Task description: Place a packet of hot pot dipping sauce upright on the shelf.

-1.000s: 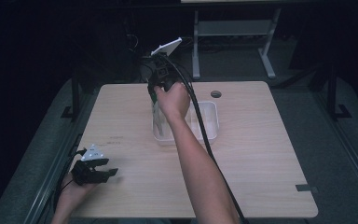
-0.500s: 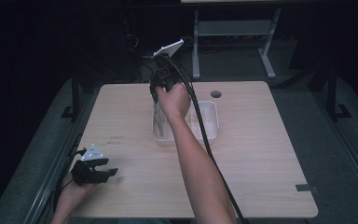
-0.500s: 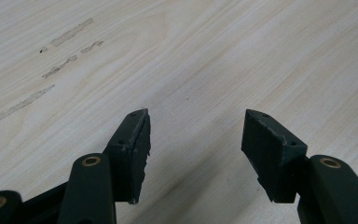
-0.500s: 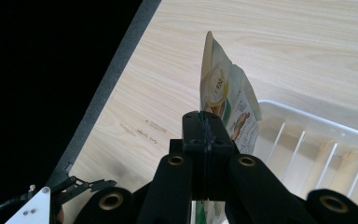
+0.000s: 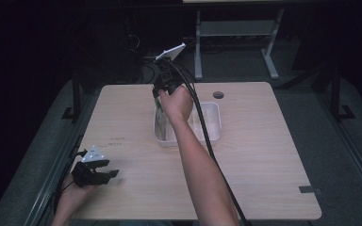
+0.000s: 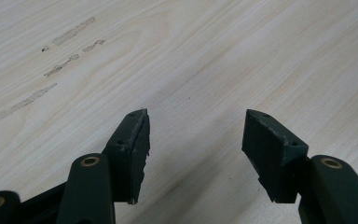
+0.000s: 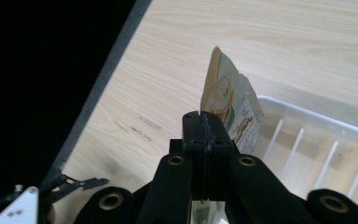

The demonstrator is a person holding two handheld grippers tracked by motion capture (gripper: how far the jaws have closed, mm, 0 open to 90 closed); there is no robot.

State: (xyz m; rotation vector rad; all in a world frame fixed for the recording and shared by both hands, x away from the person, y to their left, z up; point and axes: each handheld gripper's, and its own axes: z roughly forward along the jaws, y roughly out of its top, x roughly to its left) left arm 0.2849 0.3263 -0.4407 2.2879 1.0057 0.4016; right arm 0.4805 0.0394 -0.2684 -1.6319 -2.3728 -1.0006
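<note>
Left gripper [image 5: 109, 174]: low at the near left, held level, pointing toward the middle; jaws stand apart with nothing between them.
Left hand [image 5: 73, 193]: wraps the gripper body from behind the jaws; forearm enters from the bottom edge.
Right gripper [image 5: 160, 104]: raised, tipped steeply so the jaws point down; jaws pressed together, pinching a thin packet [image 7: 226, 100] by its edge.
Right hand [image 5: 175, 102]: grips the body just behind and above the jaws.
Right forearm [image 5: 199, 169]: stretched far forward, bare, running diagonally up to the hand.
</note>
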